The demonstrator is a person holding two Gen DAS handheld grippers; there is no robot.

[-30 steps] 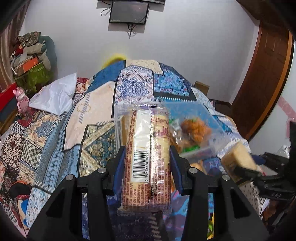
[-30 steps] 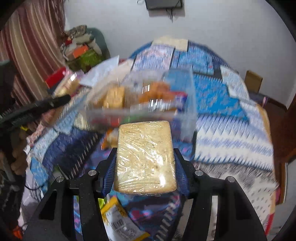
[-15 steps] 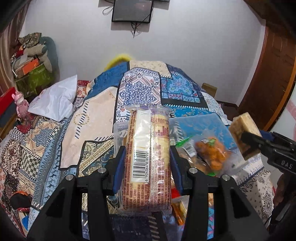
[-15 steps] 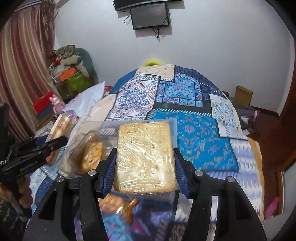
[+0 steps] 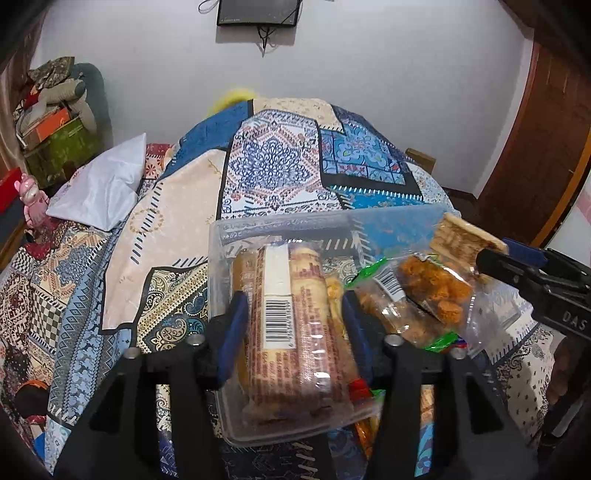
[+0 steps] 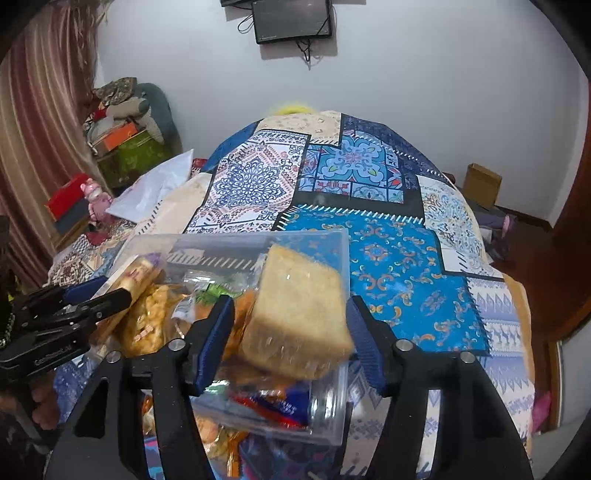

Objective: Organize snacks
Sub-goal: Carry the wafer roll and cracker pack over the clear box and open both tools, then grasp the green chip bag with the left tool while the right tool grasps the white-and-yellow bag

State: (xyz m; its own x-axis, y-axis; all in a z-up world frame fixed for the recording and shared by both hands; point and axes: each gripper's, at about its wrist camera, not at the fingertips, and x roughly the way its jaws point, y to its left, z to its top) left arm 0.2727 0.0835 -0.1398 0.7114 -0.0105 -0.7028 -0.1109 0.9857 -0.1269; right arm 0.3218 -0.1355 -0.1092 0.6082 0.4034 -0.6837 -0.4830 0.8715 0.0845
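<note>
Both grippers — left [image 5: 291, 328], right [image 6: 288, 332] — now open, snacks dropped into clear box [image 5: 280, 225].

Snack bags [image 5: 417, 295] crowd the clear bin [image 5: 258, 229]; the bedspread [image 6: 388, 251] beyond lies open.

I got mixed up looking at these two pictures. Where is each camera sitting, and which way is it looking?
Left wrist: on the left gripper, looking along its fingers at a long wrapped biscuit pack over the clear plastic box.
Right wrist: on the right gripper, looking at a square wrapped cake tilting into the box; fingers of the person's left hand show.
Shared: box, patchwork bedspread, wall screen, and each other's gripper.
</note>
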